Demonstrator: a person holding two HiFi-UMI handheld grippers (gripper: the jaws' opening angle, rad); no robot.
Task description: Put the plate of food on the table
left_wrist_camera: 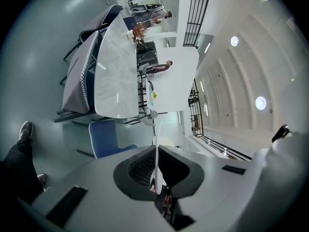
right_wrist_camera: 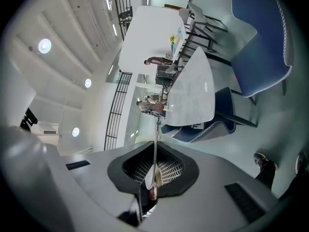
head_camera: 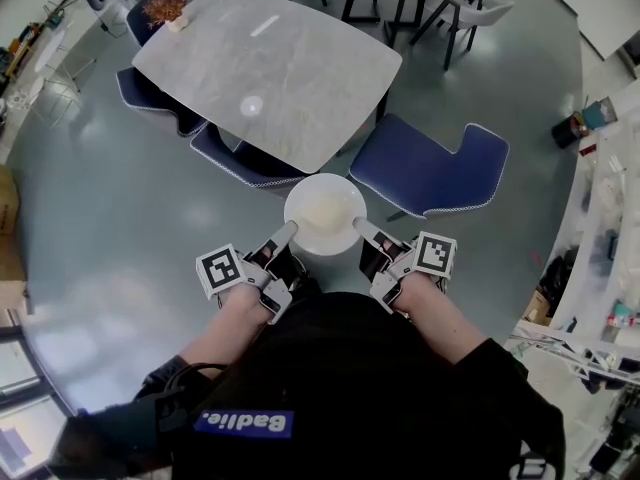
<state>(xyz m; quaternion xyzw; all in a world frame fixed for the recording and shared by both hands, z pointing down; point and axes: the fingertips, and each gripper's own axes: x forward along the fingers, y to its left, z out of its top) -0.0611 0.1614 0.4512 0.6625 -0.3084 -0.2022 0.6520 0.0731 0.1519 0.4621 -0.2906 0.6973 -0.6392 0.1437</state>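
Glossy grey floor (head_camera: 90, 198) surrounds a table (head_camera: 290, 78), perhaps marble, beyond the plate (head_camera: 325, 213).

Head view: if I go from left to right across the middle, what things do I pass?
left gripper → plate → right gripper

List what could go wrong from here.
1. The left gripper and right gripper pinch only the thin rim of the plate; uneven motion could tilt it and spill the food.
2. The blue chair stands by the table; bumping it could jolt the plate.
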